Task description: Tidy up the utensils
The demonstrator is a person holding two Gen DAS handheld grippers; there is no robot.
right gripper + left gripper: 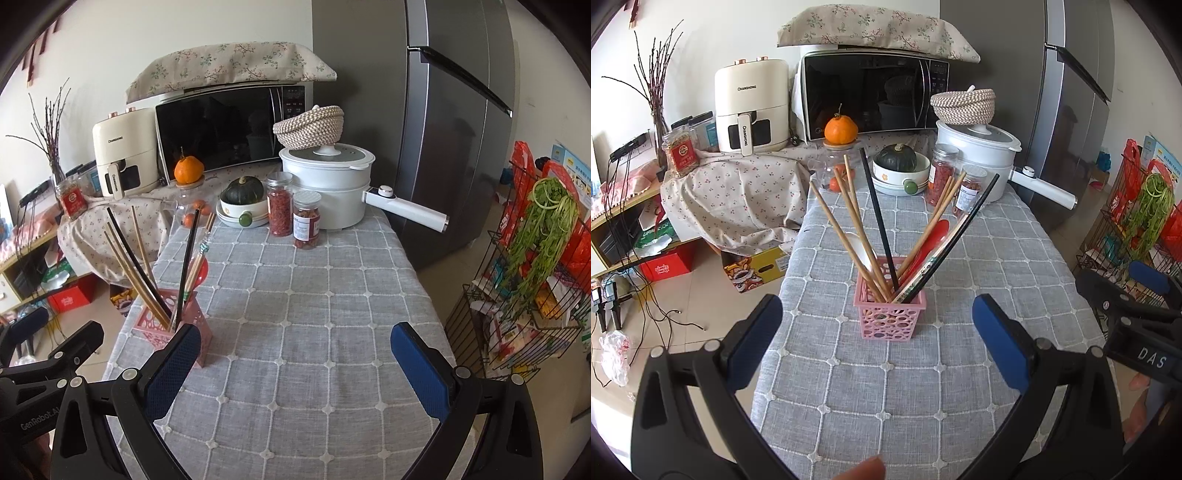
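- My left gripper [877,339] hangs over the grey checked tablecloth [979,258], fingers wide apart, nothing between them.
- My right gripper [295,363] is likewise spread and empty, over bare cloth to the right of the holder.
- The pink perforated utensil holder [890,317] stands upright on the cloth, directly ahead of my left fingers; in the right wrist view it sits just beyond my left-hand pad [173,365].
- Wooden chopsticks [846,229] stand tips-down in the holder, long axes fanning up and to the left; others lean right.
- One black chopstick [879,218] rises near vertical; another [960,236] tilts up to the right.
- A red spoon [931,243] and a white spoon [862,247] stand among them, bowls up.
- Two jars [295,218] and a white electric pot [332,188] stand well apart at the far end.
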